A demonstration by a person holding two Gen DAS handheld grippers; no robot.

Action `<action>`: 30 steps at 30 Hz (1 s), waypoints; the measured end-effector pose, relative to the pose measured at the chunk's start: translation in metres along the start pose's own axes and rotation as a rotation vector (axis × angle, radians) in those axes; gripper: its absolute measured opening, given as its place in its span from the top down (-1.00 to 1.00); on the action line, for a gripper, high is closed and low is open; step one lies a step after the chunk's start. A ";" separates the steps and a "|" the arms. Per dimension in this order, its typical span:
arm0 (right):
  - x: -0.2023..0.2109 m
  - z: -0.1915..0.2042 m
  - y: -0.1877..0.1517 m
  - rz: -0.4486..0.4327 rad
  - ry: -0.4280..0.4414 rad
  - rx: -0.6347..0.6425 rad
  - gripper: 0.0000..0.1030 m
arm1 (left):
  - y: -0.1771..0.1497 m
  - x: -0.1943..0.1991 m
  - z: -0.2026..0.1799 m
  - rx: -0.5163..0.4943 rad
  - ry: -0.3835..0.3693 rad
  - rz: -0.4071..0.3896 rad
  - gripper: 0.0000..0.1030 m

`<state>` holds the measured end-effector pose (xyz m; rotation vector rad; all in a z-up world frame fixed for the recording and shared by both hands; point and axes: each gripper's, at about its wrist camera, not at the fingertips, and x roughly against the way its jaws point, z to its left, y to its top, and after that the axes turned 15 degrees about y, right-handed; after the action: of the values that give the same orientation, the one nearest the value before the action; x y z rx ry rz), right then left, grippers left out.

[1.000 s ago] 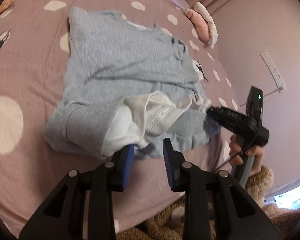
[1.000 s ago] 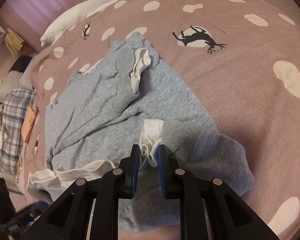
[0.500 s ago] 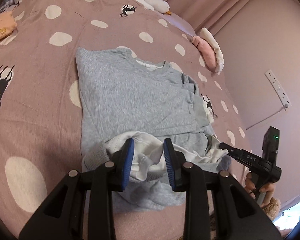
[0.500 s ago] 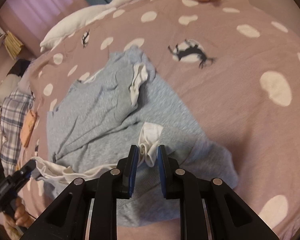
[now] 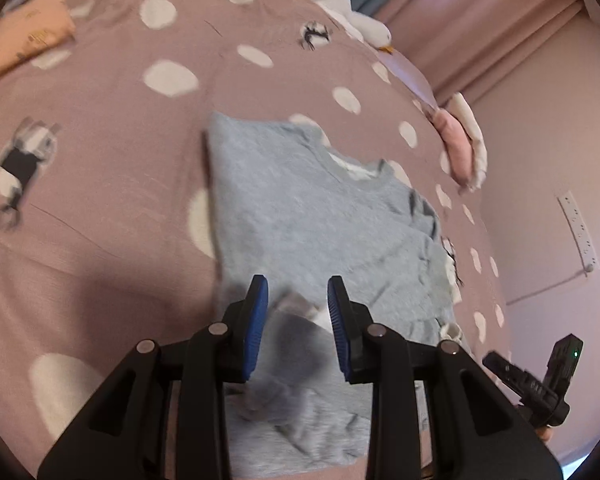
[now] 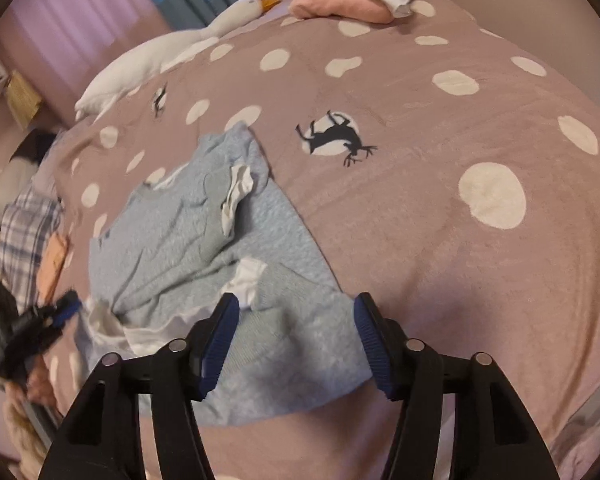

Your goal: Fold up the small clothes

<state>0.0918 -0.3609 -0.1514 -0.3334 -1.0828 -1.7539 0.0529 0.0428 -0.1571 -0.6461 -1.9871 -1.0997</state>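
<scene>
Right wrist, right claw (image 6: 294, 336) opening, cuff (image 6: 249, 280) released, left claw (image 5: 298, 322) unclenched over sweatshirt (image 5: 320, 216)

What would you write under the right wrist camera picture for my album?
Right gripper opening above a half-folded grey top on a spotted pink bedspread.

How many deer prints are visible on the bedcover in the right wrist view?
1: the black deer print lies on a white spot, right of the grey sweatshirt. Others may be hidden.
</scene>
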 end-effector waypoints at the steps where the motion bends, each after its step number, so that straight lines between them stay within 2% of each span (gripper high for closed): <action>1: -0.002 0.000 -0.001 0.019 -0.005 0.020 -0.15 | 0.000 0.006 0.004 0.003 0.000 -0.013 0.35; 5: -0.016 0.002 -0.001 0.086 -0.063 0.111 -0.15 | -0.003 0.027 0.025 0.039 -0.022 -0.018 0.17; 11: -0.053 0.012 0.007 0.171 -0.088 0.253 -0.15 | -0.019 0.042 0.031 -0.019 -0.022 -0.008 -0.02; 14: -0.068 0.011 0.010 0.204 -0.099 0.266 -0.15 | -0.027 0.037 0.027 -0.056 -0.030 0.009 -0.21; 15: -0.071 0.011 0.010 0.208 -0.106 0.267 -0.04 | -0.029 0.034 0.023 -0.073 -0.026 0.017 -0.22; 16: -0.070 0.012 0.008 0.203 -0.112 0.275 0.01 | -0.031 0.031 0.019 -0.094 -0.024 0.024 -0.22; 18: -0.064 0.017 0.003 0.169 -0.140 0.305 0.34 | -0.035 0.024 0.012 -0.127 -0.032 0.032 -0.22; 20: -0.053 0.018 0.002 0.135 -0.114 0.284 0.43 | -0.036 0.014 0.007 -0.127 -0.030 0.047 -0.20; 23: -0.031 0.014 0.004 0.068 -0.093 0.228 0.46 | -0.035 0.004 -0.001 -0.127 -0.056 0.073 -0.19; 27: 0.010 0.005 0.007 -0.056 -0.026 0.142 0.46 | -0.036 -0.009 -0.009 -0.164 -0.040 0.081 -0.19; 30: 0.007 -0.010 0.006 -0.048 -0.065 0.095 0.46 | -0.038 -0.022 -0.012 -0.176 -0.026 0.120 -0.17</action>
<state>0.0959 -0.3741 -0.1493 -0.3099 -1.2248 -1.7373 0.0429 0.0125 -0.1889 -0.8646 -1.8609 -1.2070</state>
